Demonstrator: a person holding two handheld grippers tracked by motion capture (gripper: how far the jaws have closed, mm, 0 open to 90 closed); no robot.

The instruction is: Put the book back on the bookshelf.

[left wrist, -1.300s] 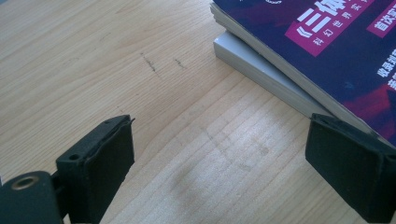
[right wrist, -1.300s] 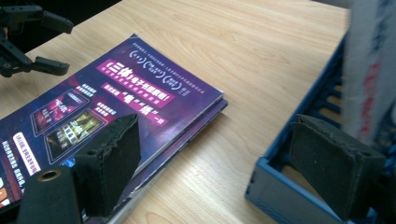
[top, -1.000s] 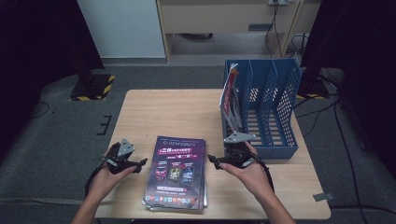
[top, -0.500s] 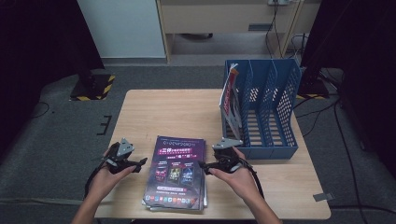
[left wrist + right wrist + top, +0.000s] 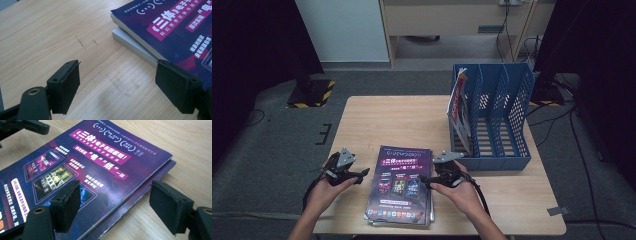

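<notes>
Left hand-held gripper (image 5: 362, 173): near edge of the table (image 5: 377, 120), at the left side of the magazine stack (image 5: 402, 185); jaws wide apart and just closing a little; bare wood between the pads (image 5: 66, 83); one pad stands over the cover's edge; nothing gripped
Right hand-held gripper (image 5: 424, 178): at the right side of the stack; jaws wide apart and just closing a little; they straddle the right edge of the top cover, one pad (image 5: 67, 202) above the cover, the other above the wood; no pad presses on it
Magazine stack: flat on the near centre of the table, between the two grippers; purple top cover, corners fanned, layers slightly offset
File rack (image 5: 499, 117): blue, far right of the table, three slots; one magazine (image 5: 459, 107) leans upright in its leftmost slot
</notes>
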